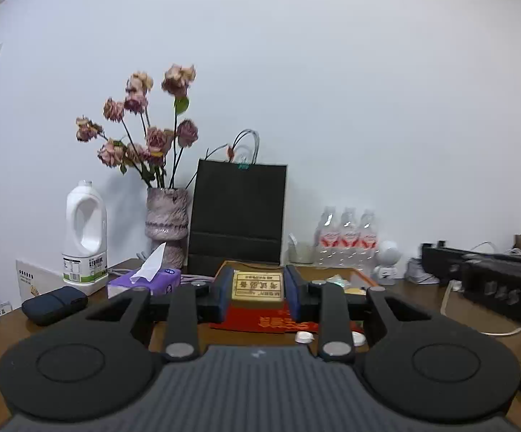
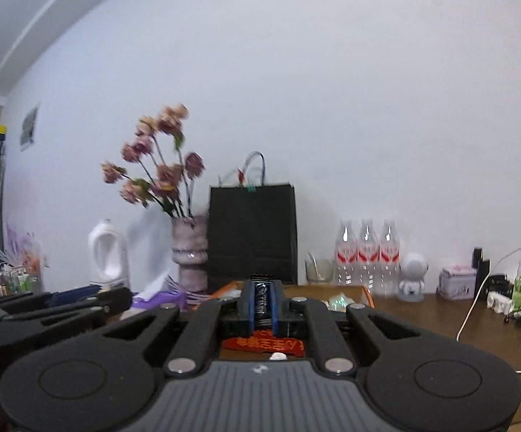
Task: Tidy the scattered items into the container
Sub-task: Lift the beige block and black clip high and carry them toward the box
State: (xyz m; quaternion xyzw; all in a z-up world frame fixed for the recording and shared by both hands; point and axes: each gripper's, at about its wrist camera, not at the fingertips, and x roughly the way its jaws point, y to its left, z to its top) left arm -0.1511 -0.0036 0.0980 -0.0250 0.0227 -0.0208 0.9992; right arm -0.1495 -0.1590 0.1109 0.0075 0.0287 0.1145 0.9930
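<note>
A small tan box [image 1: 257, 285] printed with upside-down Chinese characters, too small to be read, is clamped between the blue pads of the left gripper [image 1: 257, 289], whose jaws are set partway in against its sides; it is held in the air above the brown wooden desk [image 1: 62, 327]. The right gripper [image 2: 263, 300] is pinched shut on a thin dark spring-like item [image 2: 261, 300], blurred and not identifiable. An orange-rimmed tray [image 2: 366, 293] is seen beyond both grippers, with small wrapped things in it. Below the jaws a red packet [image 1: 260, 320] bearing yellow characters lies flat on the desk, two white caps beside it. Farther out, a purple tissue pack [image 1: 145, 280], a dark case [image 1: 54, 304] and a white jug [image 1: 85, 232] with a green label are placed to the left. Against the white wall are stood a vase of dried roses [image 1: 167, 223], a black paper bag [image 1: 239, 212], three red-labelled water bottles [image 2: 366, 252] and a white astronaut figure [image 2: 412, 277]. Cables are strewn at the right
</note>
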